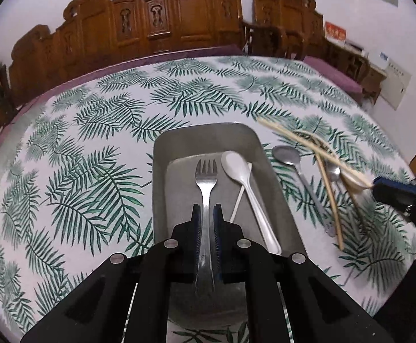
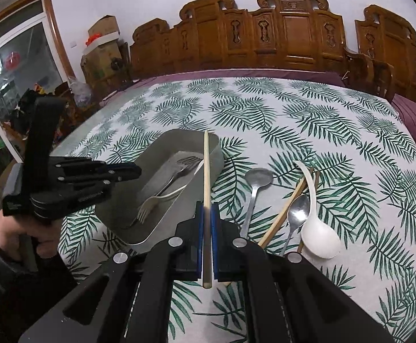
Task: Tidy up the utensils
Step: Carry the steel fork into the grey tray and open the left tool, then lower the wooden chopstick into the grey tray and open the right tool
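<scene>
The black left gripper [image 1: 206,214] is held low and level, its blue-padded jaws pinched nearly together. The black right gripper [image 2: 207,211] is likewise clamped, angled forward and downward.

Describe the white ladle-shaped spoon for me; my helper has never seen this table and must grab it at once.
Start at the grey tray on the leaf-print tablecloth, then look right to the loose utensils lying outside it. The white spoon lies at the far right of that group, beside a small metal spoon. It alone is white there, with a deep round bowl and a curved handle.
</scene>
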Motion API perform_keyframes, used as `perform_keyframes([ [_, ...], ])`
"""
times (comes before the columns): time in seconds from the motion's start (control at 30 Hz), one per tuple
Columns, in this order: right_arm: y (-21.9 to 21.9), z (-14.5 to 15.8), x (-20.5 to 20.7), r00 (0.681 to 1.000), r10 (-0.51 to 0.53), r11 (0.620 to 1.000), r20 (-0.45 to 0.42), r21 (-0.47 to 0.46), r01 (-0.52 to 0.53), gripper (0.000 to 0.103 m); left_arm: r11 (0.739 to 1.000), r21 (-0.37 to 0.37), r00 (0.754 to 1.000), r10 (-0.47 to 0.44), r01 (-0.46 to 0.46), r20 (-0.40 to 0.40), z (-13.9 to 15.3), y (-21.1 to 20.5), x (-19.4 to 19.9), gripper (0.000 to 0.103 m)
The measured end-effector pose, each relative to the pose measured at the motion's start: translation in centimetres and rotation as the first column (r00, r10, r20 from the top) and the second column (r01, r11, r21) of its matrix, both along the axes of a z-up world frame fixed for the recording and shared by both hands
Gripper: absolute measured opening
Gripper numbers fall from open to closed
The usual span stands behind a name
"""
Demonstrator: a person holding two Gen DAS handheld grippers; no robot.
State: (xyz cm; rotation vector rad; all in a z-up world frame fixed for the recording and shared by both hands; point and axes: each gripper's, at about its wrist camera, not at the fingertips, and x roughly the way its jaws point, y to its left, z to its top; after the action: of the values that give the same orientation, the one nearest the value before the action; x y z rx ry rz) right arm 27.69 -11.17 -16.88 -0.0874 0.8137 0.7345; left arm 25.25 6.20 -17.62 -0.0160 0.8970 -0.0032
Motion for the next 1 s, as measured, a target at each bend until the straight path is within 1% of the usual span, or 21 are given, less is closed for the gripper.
perform_keyframes([
  [0.1, 0.5, 0.0, -0.2, 1.0, 0.003, 1.0, -0.002, 0.002, -0.003, 0.006, 1.0, -0.009, 1.0, -0.003, 0.003, 0.017, 0.3, 0.5, -0.4, 0.008],
  [0.33, 2.2, -0.5, -0.2, 0.999, 0.016, 1.0, -0.028, 0.0, -0.016, 0.006, 0.998, -0.06, 0.999, 0.015, -0.012, 0.047, 1.3, 2.6, -1.1, 0.008],
  [0.63, 7.0, -1.2, 0.7, 0.997, 0.045, 0.998, -0.055, -0.051, -0.048, 0.006, 0.996, -0.089, 0.996, 0.036, -0.029, 0.081, 2.3, 4.2, -1.5, 0.008],
  [0.73, 9.2, -1.8, 1.2, 0.997, 0.043, 0.996, -0.062, -0.076, -0.047, 0.006, 0.995, -0.093, 0.995, 0.046, -0.038, 0.083, 2.4, 4.8, -1.6, 0.008],
  [0.83, 10.7, -2.4, 1.6, 0.997, 0.032, 0.994, -0.069, -0.098, -0.039, 0.006, 0.993, -0.113, 0.995, 0.051, -0.041, 0.082, 2.5, 5.2, -1.7, 0.008],
  [1.0, 12.2, -3.3, 2.1, 0.997, 0.009, 0.994, -0.077, -0.11, -0.018, 0.006, 0.992, -0.117, 0.994, 0.057, -0.046, 0.09, 2.7, 5.6, -1.8, 0.008],
])
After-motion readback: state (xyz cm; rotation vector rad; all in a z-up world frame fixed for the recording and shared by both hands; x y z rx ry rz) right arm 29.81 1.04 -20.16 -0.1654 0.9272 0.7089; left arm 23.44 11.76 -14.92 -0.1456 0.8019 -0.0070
